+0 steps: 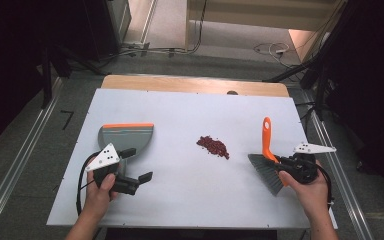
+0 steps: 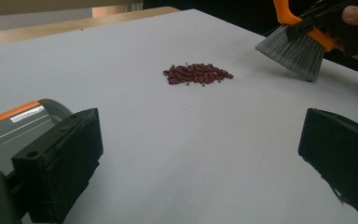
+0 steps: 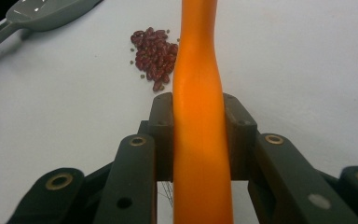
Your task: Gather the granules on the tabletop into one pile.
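**Brush clamped, pan not yet held**

Your right gripper [image 3: 199, 140] clamps the orange brush [image 1: 266, 137] handle; your left gripper [image 1: 130, 167] gapes beside the dustpan [image 1: 126, 136]. The beans [image 1: 213, 146] lie between them. Sweep now and the unheld pan may slide, scattering beans.

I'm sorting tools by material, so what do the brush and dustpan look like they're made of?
Brush: handle looks like smooth moulded orange plastic with a slight sheen; the grey bristles look synthetic, fine and evenly cut, though that is a guess.
Dustpan: probably matte grey plastic, with an orange strip along its far edge that may be rubber or plastic.
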`<state>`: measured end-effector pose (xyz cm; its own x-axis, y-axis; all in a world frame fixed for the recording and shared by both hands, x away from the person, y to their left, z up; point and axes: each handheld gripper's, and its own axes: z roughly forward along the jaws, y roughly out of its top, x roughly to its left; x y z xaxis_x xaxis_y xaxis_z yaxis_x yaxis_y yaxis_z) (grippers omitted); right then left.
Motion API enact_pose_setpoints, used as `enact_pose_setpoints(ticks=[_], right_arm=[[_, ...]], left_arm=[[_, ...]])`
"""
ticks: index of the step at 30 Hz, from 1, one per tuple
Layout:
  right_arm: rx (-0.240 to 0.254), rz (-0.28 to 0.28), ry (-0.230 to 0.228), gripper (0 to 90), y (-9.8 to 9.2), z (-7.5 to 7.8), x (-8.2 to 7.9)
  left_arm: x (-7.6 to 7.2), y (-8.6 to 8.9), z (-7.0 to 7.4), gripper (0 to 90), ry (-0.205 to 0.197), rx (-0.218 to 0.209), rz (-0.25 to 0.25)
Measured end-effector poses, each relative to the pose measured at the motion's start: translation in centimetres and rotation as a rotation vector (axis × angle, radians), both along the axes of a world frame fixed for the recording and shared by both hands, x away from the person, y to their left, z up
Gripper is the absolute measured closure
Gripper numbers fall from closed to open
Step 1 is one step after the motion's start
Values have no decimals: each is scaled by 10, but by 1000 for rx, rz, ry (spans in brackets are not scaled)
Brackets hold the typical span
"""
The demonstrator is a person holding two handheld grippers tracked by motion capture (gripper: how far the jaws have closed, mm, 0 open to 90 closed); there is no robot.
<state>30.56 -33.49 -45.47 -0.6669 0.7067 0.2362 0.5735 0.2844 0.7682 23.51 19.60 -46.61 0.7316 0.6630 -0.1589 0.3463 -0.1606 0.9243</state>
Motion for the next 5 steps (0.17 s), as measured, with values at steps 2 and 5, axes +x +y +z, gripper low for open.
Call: enact_pose_setpoints(ticks=[2,5], right_arm=[[-1,4,-3,685,1,0,0],[-3,10,-2,685,3,-1,1]], left_arm=[[0,0,0,4,0,1,0],[0,0,0,4,1,-1,3]])
